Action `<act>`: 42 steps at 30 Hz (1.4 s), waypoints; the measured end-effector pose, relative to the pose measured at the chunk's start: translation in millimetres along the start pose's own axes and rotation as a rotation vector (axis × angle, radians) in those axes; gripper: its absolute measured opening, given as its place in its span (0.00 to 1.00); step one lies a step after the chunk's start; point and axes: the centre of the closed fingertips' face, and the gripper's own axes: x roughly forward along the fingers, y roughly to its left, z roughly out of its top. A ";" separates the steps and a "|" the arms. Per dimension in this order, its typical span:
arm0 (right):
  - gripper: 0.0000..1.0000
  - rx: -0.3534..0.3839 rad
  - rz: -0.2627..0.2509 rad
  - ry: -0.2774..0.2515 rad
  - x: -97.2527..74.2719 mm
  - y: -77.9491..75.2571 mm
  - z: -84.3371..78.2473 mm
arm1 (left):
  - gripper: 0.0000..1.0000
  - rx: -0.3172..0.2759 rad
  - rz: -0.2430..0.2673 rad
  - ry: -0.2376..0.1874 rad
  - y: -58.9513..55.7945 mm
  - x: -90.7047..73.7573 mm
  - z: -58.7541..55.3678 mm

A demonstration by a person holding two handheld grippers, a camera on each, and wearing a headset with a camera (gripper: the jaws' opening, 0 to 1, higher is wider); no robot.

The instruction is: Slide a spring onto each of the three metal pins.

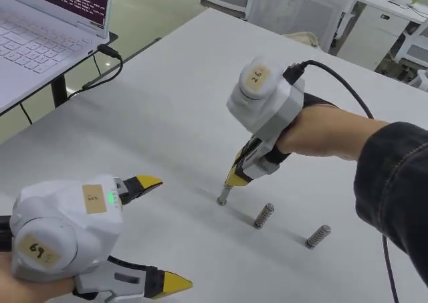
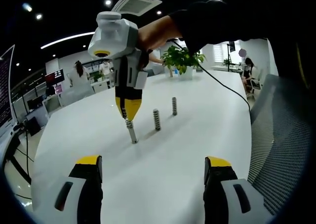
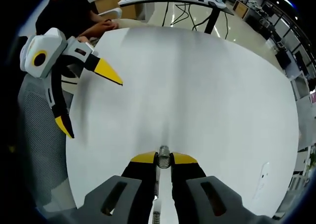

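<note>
Right claw (image 1: 233, 180) pinches a coiled spring (image 3: 163, 158) atop a smooth cylindrical pin (image 1: 223, 196); left claw (image 1: 170, 233), at seven o'clock, spread open.

At the middle of the frame a hand (image 1: 314, 130) held the right gripper (image 1: 235, 178) pointing down, its yellow-tipped jaws drawn together on a spring (image 1: 227, 188) at the top of a metal pin (image 1: 221, 200) standing on the white table (image 1: 167, 102). To the right of it stood a second spring (image 1: 263, 215), and further right a third spring (image 1: 318, 236), each upright and apart from the others. At the lower left the left gripper (image 1: 162, 233) had its jaws spread wide. A laptop (image 1: 47, 29) sat at the upper left, off the table's edge.
</note>
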 end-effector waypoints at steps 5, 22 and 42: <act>0.08 0.008 0.007 0.003 8.6 -1.2 -2.5 | 0.81 -0.002 -0.002 0.003 -0.6 0.4 -0.9; 0.08 0.042 0.020 0.015 30.7 7.0 -13.2 | 0.80 -0.006 -0.013 0.008 -3.0 1.7 -1.7; 0.15 0.030 0.012 0.007 34.6 7.6 -15.9 | 0.78 -0.008 -0.027 0.014 -5.1 5.5 -2.1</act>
